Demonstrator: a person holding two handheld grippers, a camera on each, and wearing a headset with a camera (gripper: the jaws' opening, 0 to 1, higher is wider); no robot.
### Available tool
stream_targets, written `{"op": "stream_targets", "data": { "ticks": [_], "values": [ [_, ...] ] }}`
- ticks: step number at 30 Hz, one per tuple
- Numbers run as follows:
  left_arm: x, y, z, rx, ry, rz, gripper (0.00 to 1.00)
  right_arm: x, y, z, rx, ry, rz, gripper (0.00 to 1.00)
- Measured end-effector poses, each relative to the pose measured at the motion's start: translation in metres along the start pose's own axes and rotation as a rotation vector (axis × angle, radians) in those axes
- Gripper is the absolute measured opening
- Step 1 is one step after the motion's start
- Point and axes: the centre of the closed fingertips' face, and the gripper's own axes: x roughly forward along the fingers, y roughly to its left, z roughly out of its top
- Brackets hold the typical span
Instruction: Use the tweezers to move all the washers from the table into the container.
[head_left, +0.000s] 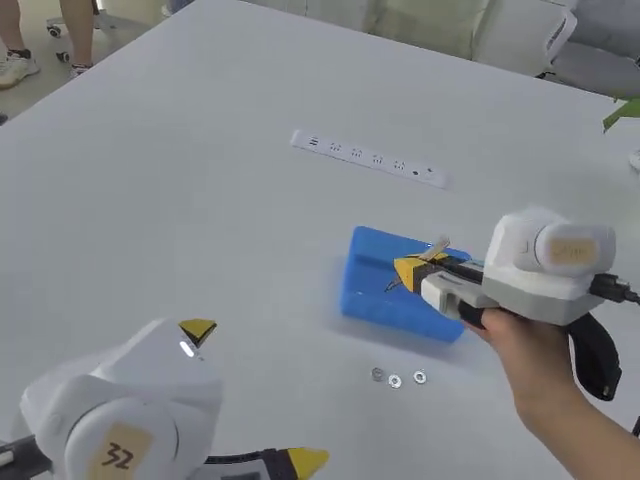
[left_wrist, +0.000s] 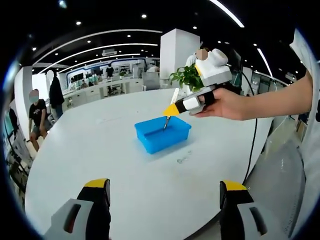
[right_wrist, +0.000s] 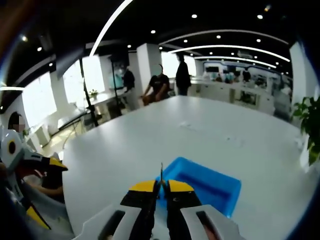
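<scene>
Washers (head_left: 395, 380), three of them in a small cluster, lie on the surface (head_left: 200, 200) just below and to the near side of my right gripper (head_left: 410, 268), close beside the front wall of the blue container (head_left: 390, 305). So the job is not yet done.

My right gripper is clamped on the tweezers (head_left: 432, 250), its jaws pressed almost together with the thin metal standing up between them in the right gripper view. I hold it above the container with the tweezers slanting down so their tip hangs inside the rim, which is where a washer would be let go. Whether a washer sits in the tip I cannot tell; it is too small to see.

My left gripper (head_left: 250, 395) waits well apart, low over the bare surface on the near side, its jaws spread wide and holding nothing. It is kept out of the working path. A power strip (head_left: 367, 157) lies beyond the container, far from either gripper.
</scene>
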Motion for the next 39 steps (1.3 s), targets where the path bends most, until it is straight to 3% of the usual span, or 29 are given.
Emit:
{"op": "stream_targets", "data": {
  "ticks": [7, 9, 15, 27, 36, 39],
  "values": [
    [-0.002, -0.002, 0.009, -0.011, -0.034, -0.003, 0.98, -0.01, 0.016, -0.024, -0.007, 0.03, 0.016, 0.04],
    [-0.002, -0.002, 0.01, -0.008, -0.04, -0.002, 0.98, -0.011, 0.018, -0.033, 0.03, 0.039, 0.015, 0.04],
    [-0.001, -0.006, 0.009, 0.006, -0.032, -0.015, 0.99, -0.011, 0.023, -0.052, 0.048, 0.067, 0.007, 0.04],
    [0.001, -0.011, 0.006, 0.003, -0.024, -0.036, 0.99, 0.007, 0.015, -0.077, 0.041, 0.142, 0.0, 0.04],
    [0.001, -0.007, -0.001, -0.002, -0.005, -0.027, 0.99, 0.008, 0.011, -0.088, -0.015, 0.179, -0.005, 0.04],
    [0.002, -0.006, -0.002, 0.005, -0.002, -0.023, 0.99, 0.009, 0.011, -0.09, 0.003, 0.182, 0.002, 0.04]
  ]
}}
